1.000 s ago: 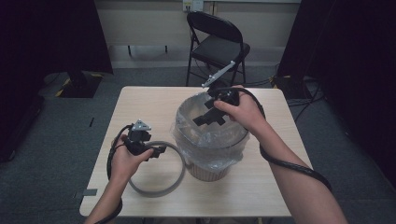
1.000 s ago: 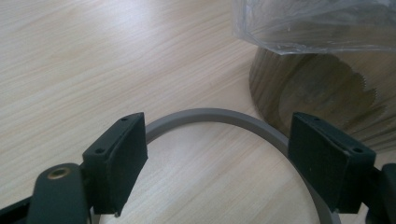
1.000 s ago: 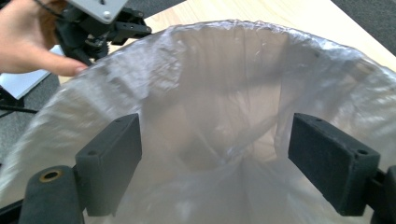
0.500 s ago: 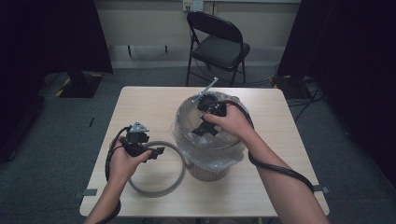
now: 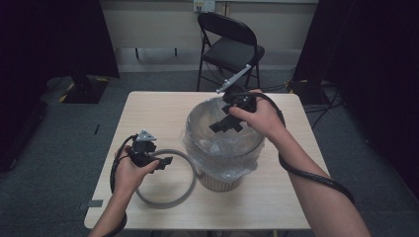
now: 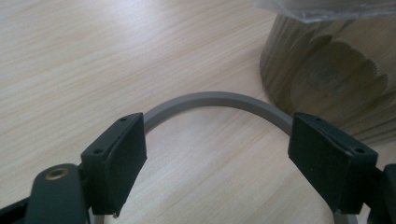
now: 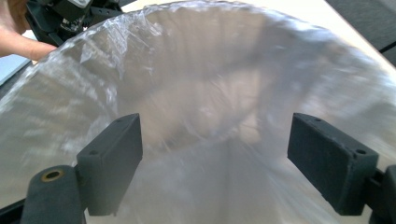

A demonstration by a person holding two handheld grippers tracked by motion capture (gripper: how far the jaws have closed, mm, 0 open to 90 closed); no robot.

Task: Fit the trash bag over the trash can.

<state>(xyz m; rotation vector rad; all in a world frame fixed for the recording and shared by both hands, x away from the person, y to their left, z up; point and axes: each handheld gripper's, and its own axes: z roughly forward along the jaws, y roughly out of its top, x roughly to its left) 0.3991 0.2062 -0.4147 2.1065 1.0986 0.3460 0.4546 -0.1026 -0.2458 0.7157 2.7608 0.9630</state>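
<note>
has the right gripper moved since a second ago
Yes. The right gripper dipped toward the bin's left rim, then pulled back toward its far right rim.

On the table (image 5: 148, 106) a bin (image 5: 220, 177) stood right of centre, a plastic liner (image 5: 197, 143) inside it (folded over its rim). A ring (image 5: 185, 185) lay flat just left of the bin. A chair (image 5: 230, 47) stood behind the table.

Bin (image 5: 217, 180): ribbed, standing upright on the worktop, being lined with clear bag (image 5: 225, 148).
Grey ring (image 5: 185, 190): lying flat, touching bin.
</note>
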